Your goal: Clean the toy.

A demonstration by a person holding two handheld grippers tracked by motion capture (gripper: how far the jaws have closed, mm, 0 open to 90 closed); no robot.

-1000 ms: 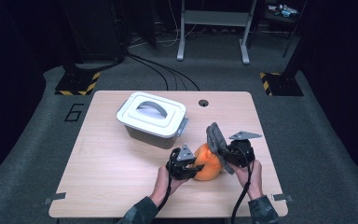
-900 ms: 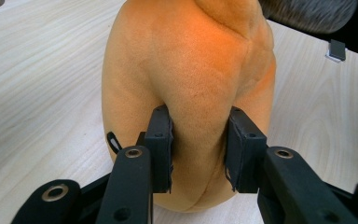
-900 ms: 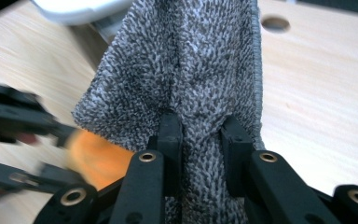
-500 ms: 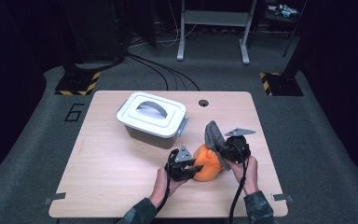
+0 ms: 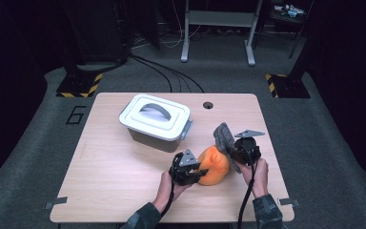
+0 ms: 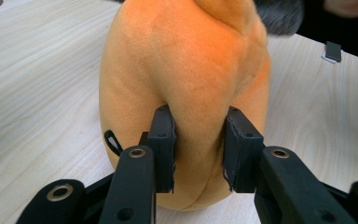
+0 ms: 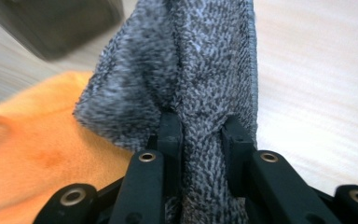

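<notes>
An orange plush toy lies on the wooden table near its front right. My left gripper is shut on the toy's near end; in the left gripper view both pads press into the orange plush. My right gripper is shut on a grey terry cloth, which stands up and rests against the toy's right side. In the right gripper view the cloth bunches between the jaws, with the orange toy at lower left.
A white lidded box with a grey handle stands at the table's middle, just behind the toy. A round cable hole sits near the far edge. Bare tabletop lies to the left and front.
The right gripper with the cloth has shifted slightly along the toy. The left gripper and the toy have stayed put.
</notes>
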